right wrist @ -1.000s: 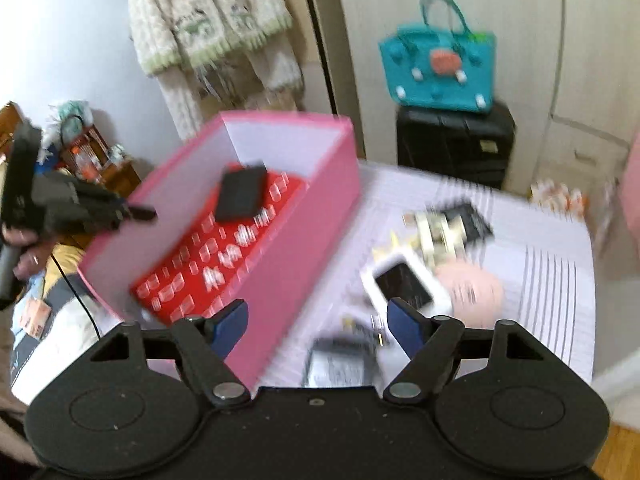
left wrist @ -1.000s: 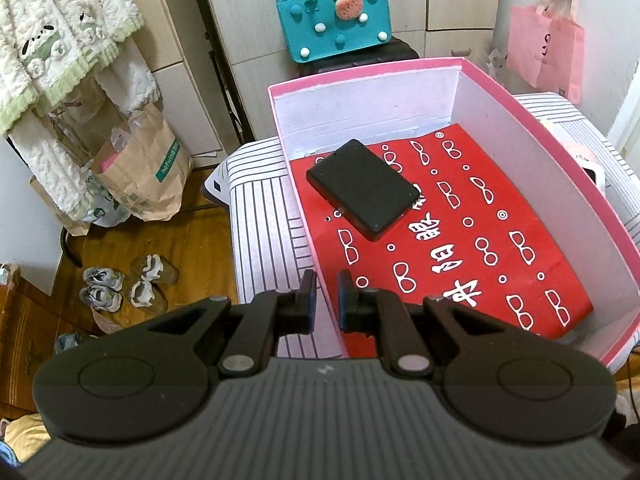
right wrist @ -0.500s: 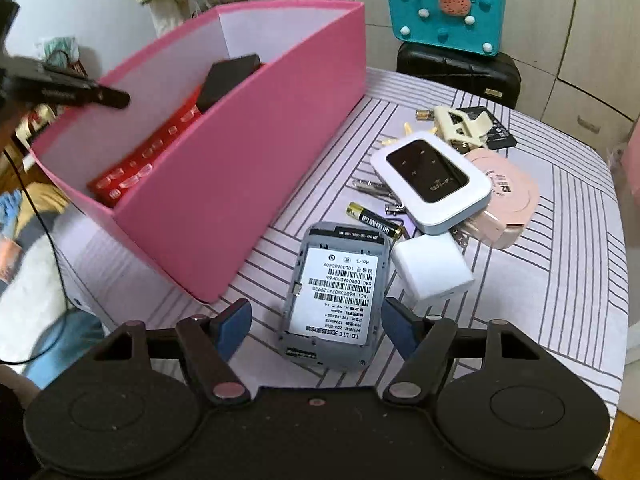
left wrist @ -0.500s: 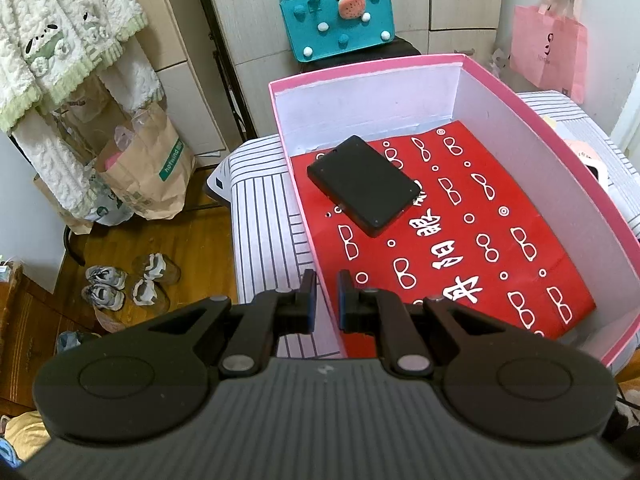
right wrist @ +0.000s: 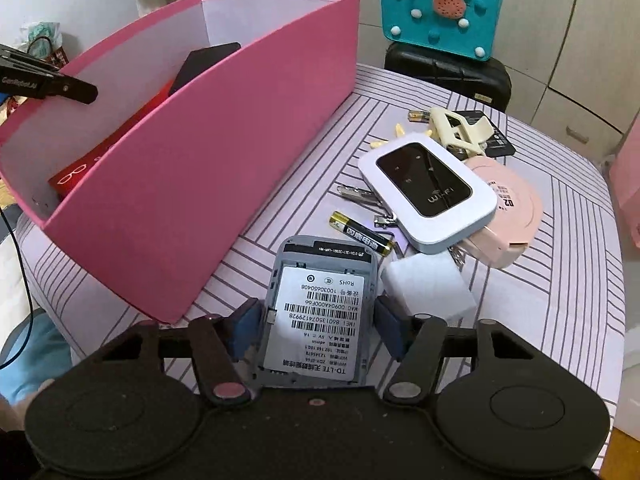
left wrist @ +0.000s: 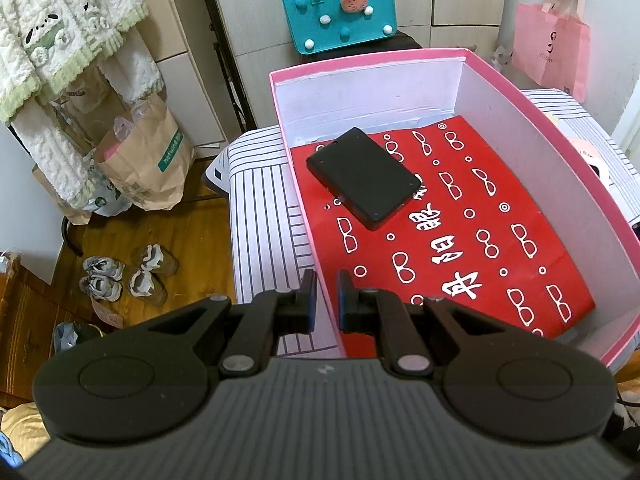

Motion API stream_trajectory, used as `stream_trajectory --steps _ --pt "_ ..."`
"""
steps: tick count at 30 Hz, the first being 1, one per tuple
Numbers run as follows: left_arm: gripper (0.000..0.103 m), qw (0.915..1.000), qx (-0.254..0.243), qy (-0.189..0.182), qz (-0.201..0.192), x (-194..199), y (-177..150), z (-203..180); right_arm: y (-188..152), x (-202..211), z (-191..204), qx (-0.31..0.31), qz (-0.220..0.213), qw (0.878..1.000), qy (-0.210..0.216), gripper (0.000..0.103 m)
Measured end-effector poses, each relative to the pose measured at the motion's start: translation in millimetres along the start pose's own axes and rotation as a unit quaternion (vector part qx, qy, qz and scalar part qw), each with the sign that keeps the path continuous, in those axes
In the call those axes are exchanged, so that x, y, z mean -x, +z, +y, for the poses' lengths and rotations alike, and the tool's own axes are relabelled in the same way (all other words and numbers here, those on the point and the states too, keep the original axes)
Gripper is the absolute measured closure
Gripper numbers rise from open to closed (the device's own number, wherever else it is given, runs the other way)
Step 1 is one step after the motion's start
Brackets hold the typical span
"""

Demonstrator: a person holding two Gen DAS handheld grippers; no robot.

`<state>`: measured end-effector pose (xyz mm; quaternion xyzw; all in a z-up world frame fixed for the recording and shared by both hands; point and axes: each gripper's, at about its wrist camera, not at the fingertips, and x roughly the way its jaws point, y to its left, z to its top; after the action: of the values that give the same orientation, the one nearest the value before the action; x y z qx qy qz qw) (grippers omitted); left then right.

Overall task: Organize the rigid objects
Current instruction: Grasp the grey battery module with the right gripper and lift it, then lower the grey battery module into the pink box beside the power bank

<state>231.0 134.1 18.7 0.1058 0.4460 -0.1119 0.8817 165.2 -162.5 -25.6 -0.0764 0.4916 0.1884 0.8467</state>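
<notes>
— Right wrist view: the right gripper (right wrist: 316,326) straddles a grey router (right wrist: 320,312) lying label-up on the striped tabletop (right wrist: 560,280). Its fingers (right wrist: 244,330) are closing, one on each side, not yet pressing as far as I can tell.

— And the left gripper (left wrist: 323,300)?

— Its fingers (left wrist: 306,300) pinch the near wall of the pink box (left wrist: 560,152). A black device (left wrist: 364,178) lies inside on red paper (left wrist: 480,240).

— What else is out?

— A white router (right wrist: 428,192), battery (right wrist: 360,236), white block (right wrist: 428,288) and pink case (right wrist: 516,208), all just beyond the grey one.
</notes>
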Motion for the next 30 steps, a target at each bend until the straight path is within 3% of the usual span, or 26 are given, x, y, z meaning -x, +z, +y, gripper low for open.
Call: stream_trajectory --steps 10,17,21,24,30 --pt "0.093 1.0000 0.000 0.003 0.002 0.7 -0.4 -2.1 2.8 22.0 -1.6 -0.018 -0.004 0.999 0.028 0.037" --pt "0.093 1.0000 0.001 0.004 0.000 1.9 -0.9 -1.6 19.7 61.8 -5.3 -0.020 -0.050 0.998 0.017 0.037" --pt "0.094 1.0000 0.002 0.004 -0.001 2.0 -0.8 -1.5 36.6 86.2 -7.6 -0.016 -0.092 0.996 0.014 0.036" --pt "0.094 1.0000 0.003 0.004 -0.003 1.6 -0.1 -1.8 53.9 100.0 -6.5 -0.012 -0.119 0.992 0.035 0.036" --pt "0.094 1.0000 0.004 0.004 -0.006 0.6 0.2 -2.3 100.8 83.3 15.7 0.037 -0.118 0.989 0.075 0.036"
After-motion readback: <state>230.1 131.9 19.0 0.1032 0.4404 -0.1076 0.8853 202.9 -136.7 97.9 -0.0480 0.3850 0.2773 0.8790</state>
